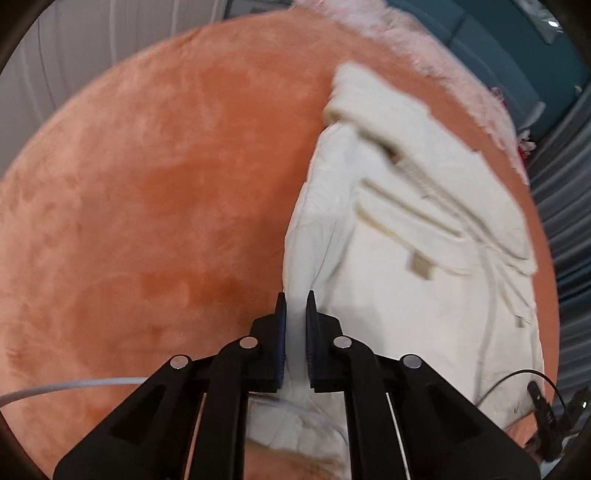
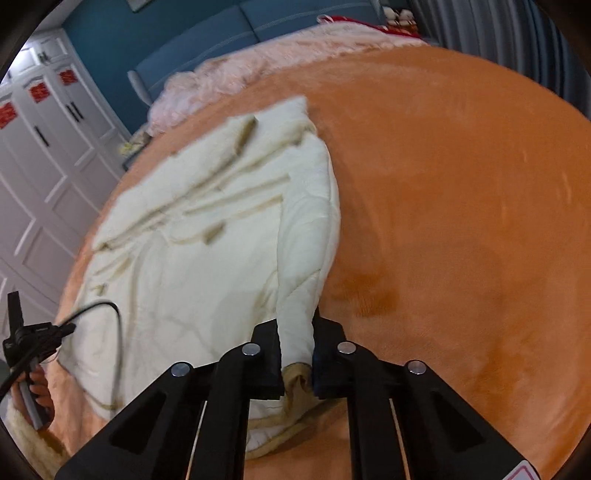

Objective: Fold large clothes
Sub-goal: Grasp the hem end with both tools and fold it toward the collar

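A large cream-white fleece garment (image 1: 424, 236) with beige trim lies spread on an orange plush bed cover (image 1: 147, 184). My left gripper (image 1: 295, 306) is shut on a fold of the garment's left edge, pinched between the pads. In the right wrist view the same garment (image 2: 207, 229) lies to the left, and my right gripper (image 2: 297, 332) is shut on its right edge, which has a beige hem bunched between the fingers. Both held edges are lifted a little off the cover.
A pink fluffy blanket (image 1: 424, 51) lies at the bed's far end, before a blue headboard (image 2: 229, 33). White wardrobe doors (image 2: 44, 155) stand at the left. The other hand-held gripper and its black cable (image 2: 33, 339) show at lower left. A grey curtain (image 1: 565, 206) hangs at the right.
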A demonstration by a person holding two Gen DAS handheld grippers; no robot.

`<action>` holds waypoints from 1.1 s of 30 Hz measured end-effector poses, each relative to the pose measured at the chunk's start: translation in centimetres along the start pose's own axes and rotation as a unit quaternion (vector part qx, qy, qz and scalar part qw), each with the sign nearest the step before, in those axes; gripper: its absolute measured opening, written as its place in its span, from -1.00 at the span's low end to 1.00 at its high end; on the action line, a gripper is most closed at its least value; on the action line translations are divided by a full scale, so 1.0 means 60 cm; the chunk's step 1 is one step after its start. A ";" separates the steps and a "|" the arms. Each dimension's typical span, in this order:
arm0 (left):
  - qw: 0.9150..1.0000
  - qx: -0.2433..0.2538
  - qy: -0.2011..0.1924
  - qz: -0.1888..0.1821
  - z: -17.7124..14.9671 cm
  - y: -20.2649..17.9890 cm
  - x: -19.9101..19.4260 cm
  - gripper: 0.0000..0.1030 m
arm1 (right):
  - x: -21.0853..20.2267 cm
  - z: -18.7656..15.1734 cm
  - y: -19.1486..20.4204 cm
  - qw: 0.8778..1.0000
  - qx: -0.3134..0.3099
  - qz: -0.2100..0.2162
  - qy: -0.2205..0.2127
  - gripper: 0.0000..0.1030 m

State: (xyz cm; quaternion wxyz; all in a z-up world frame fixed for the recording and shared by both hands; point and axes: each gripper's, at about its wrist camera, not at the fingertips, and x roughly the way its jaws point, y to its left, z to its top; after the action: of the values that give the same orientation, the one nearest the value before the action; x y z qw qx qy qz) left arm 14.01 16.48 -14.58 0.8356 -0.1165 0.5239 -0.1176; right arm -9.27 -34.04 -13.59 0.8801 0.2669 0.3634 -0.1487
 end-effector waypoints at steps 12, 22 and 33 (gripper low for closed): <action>0.995 0.068 0.008 -0.073 -0.177 0.024 -0.284 -0.89 | -0.282 -0.108 0.079 0.971 -0.228 0.051 0.043 -0.86; 0.994 -0.062 0.031 -0.088 -0.318 0.129 -0.391 -0.89 | -0.385 -0.233 0.014 0.982 -0.166 0.056 0.073 -0.86; 0.990 0.010 -0.123 -0.071 -0.088 0.007 -0.386 -0.88 | -0.319 -0.005 0.079 0.979 -0.156 0.053 -0.117 -0.86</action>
State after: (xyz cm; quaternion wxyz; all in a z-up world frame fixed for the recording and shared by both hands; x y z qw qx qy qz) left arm -0.55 23.85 2.67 0.8844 -0.1585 0.4063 -0.1663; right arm -20.52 -28.70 1.69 0.9540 0.1257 0.2620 -0.0739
